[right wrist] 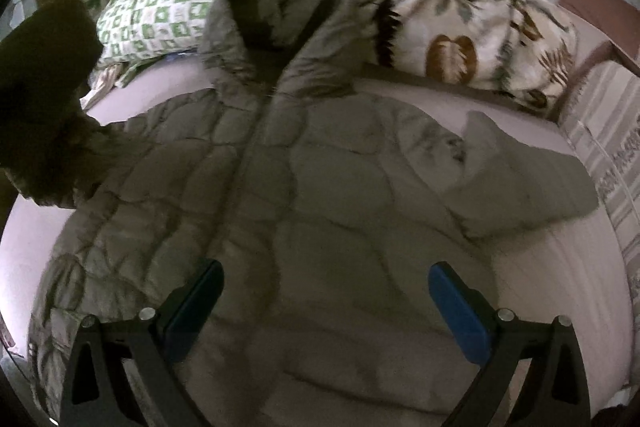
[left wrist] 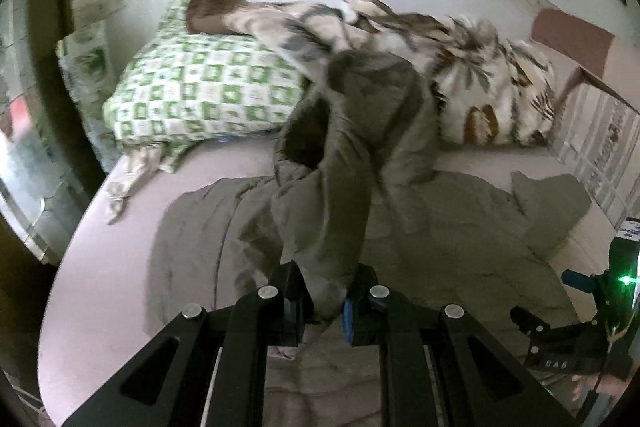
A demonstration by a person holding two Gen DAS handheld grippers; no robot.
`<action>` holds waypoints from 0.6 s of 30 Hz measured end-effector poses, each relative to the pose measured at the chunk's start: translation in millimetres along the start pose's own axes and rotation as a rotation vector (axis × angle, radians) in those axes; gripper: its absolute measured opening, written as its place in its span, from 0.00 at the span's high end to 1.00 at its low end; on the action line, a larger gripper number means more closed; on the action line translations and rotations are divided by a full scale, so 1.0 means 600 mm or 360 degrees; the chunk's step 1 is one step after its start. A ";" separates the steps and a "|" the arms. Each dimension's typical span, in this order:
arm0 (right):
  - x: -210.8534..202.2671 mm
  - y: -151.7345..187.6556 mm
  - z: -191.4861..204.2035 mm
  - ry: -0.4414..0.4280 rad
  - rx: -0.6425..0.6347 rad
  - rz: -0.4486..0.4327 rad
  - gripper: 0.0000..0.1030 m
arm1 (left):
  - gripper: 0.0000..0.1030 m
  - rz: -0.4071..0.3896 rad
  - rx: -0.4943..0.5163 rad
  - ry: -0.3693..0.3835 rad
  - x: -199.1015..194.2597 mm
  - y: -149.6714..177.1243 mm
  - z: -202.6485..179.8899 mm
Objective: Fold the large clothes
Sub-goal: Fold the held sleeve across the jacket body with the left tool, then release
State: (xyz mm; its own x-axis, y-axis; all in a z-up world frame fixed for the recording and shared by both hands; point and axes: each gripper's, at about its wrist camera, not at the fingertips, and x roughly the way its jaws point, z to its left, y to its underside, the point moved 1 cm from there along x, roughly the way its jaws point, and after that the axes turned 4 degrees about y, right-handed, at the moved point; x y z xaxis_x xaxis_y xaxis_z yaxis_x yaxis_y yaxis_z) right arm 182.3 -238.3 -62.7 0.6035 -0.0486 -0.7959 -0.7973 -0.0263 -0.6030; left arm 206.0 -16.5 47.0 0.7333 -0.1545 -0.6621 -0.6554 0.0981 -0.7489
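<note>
Sleeve cloth sits pinched in the left tool (left wrist: 326, 301), its two fingers pressed together on a thick bunch of the grey-green jacket's sleeve (left wrist: 332, 187) — the sleeve rises from that grip with its open cuff gaping toward the wall, lifted clear of the body, most likely so it can be carried across and laid over the front. The right tool (right wrist: 326, 311) is spread wide with nothing between its blue pads (right wrist: 460, 319); it hangs low over the lower front of the jacket (right wrist: 320, 207), perhaps ready to press the body down while the sleeve is moved.

The jacket itself lies face up on the bed (right wrist: 560, 267), zip line running up the middle, the other sleeve (right wrist: 520, 183) stretched out toward the bed's right edge. Its hood (right wrist: 280, 7) points at the head of the bed and rests against the bedding there. Beyond it a green-checked pillow (left wrist: 200, 95) and a leaf-patterned blanket (left wrist: 480, 75) are pushed up against the wall — out of the way, leaving the middle of the mattress for folding.
</note>
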 end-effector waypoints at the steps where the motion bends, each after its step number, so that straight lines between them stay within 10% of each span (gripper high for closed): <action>1: 0.002 0.005 -0.012 0.0007 0.0015 0.0002 0.00 | 0.86 0.0021 0.0015 0.0015 0.013 0.000 -0.022; 8: 0.015 0.028 -0.082 0.0012 0.0120 0.0016 0.00 | 0.84 0.0177 0.0091 0.0074 0.094 0.004 -0.119; 10: 0.020 0.031 -0.098 0.0013 0.0147 0.0028 0.00 | 0.76 0.0261 0.0091 0.0103 0.118 0.012 -0.139; 13: 0.025 0.036 -0.116 0.0025 0.0169 0.0032 0.00 | 0.31 0.0355 0.0033 0.0152 0.137 0.024 -0.148; 18: 0.028 0.045 -0.132 0.0033 0.0197 0.0040 0.00 | 0.26 0.0297 -0.0006 0.0177 0.111 0.019 -0.125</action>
State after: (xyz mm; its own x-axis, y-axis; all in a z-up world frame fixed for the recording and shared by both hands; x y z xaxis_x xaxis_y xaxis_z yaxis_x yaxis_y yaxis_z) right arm 170.0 -318.8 -87.9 0.5820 -0.0681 -0.8103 -0.8043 0.0985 -0.5860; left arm 234.0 -99.6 -3.2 0.5751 -0.2414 -0.7817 -0.7786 0.1316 -0.6135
